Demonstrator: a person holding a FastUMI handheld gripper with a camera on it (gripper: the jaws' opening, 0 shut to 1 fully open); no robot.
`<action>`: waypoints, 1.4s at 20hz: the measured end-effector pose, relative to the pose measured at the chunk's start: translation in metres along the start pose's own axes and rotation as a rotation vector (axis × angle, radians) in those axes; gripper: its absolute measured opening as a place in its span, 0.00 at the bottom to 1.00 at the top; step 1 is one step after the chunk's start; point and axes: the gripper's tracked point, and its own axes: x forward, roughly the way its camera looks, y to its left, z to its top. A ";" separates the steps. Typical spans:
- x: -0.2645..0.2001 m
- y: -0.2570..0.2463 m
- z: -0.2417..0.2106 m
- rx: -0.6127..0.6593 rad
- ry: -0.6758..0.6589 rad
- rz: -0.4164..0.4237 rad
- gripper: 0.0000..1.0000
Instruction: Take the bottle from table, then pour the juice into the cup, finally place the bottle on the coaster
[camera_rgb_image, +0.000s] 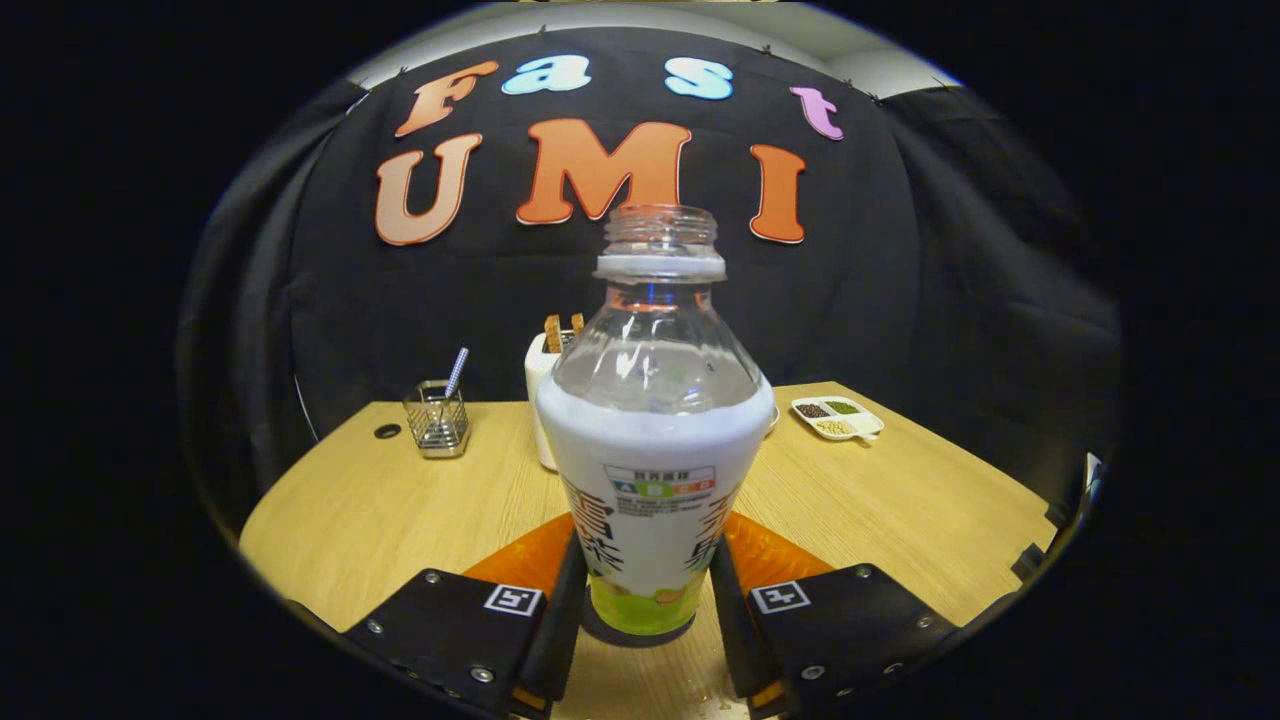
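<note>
The tool (648, 600) pinches the bottle (652, 450) low on its body, one finger pressed to each side. The bottle stands upright and uncapped, part full of white juice, its base at the bench (350, 510). Beyond it sit a wire holder (437, 418), a white container (541, 385) and a snack tray (838, 417)

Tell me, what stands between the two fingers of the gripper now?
In the gripper view, the uncapped bottle stands upright between the fingers of the gripper, both of which press on its lower body. It appears to sit on a dark coaster.
</note>
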 end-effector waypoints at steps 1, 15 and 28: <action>0.007 0.001 -0.007 -0.007 0.013 -0.001 0.61; 0.031 0.016 -0.041 0.070 0.076 0.020 0.70; -0.035 0.002 0.036 0.219 -0.073 0.073 0.97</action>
